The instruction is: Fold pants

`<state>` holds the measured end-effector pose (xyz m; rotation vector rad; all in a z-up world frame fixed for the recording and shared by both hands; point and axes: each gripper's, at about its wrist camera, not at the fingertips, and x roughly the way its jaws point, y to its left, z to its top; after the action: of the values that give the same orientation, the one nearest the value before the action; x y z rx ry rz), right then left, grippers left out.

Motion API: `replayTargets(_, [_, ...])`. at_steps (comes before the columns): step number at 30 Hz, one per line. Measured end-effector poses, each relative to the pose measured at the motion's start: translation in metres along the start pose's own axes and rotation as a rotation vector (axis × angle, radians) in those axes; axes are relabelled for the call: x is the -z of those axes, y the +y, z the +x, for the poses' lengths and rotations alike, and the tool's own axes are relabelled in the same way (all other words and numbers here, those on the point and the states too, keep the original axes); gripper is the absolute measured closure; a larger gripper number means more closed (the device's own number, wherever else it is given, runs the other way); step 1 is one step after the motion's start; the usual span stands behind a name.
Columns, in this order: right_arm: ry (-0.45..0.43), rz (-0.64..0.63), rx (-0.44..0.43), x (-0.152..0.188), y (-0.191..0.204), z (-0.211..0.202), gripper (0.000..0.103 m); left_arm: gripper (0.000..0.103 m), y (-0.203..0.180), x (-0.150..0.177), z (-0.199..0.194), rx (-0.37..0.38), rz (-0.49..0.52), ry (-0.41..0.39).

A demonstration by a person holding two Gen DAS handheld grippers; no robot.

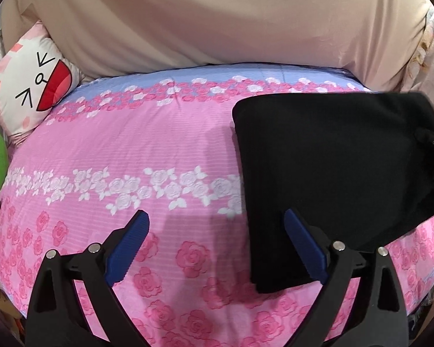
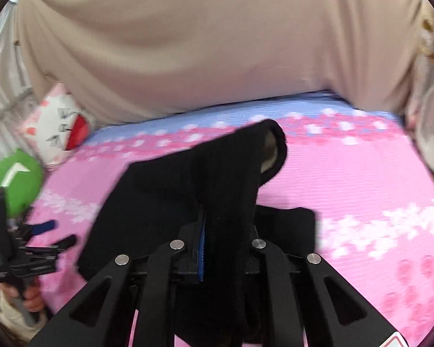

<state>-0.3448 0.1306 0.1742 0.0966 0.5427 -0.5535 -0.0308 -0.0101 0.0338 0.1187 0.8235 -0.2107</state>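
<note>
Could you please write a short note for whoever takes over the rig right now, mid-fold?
Left claw: open, holding nothing, above the pink floral bedspread beside the pants.
Right claw: shut on a fold of the black pants, lifting one end off the bed.
Done: the pants are already partly folded into a compact dark block.
Left: lay the lifted end over the rest, release, and smooth it flat.
</note>
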Motion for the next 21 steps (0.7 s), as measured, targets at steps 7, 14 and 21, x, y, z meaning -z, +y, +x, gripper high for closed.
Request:
replayTargets(7, [0.088, 0.127, -0.011, 0.033, -0.044, 0.021, 0.053, 0.010, -0.021, 0.003, 0.015, -0.007, 0.041, 0.044])
replayTargets(14, [0.070, 0.127, -0.083, 0.079, -0.050, -0.032, 0.049, 0.010, -0.022, 0.004, 0.009, 0.010, 0.035, 0.039])
replayTargets(21, [0.100, 0.154, -0.158, 0.098, -0.050, -0.022, 0.050, 0.010, -0.039, 0.008, -0.005, 0.035, 0.063, 0.013])
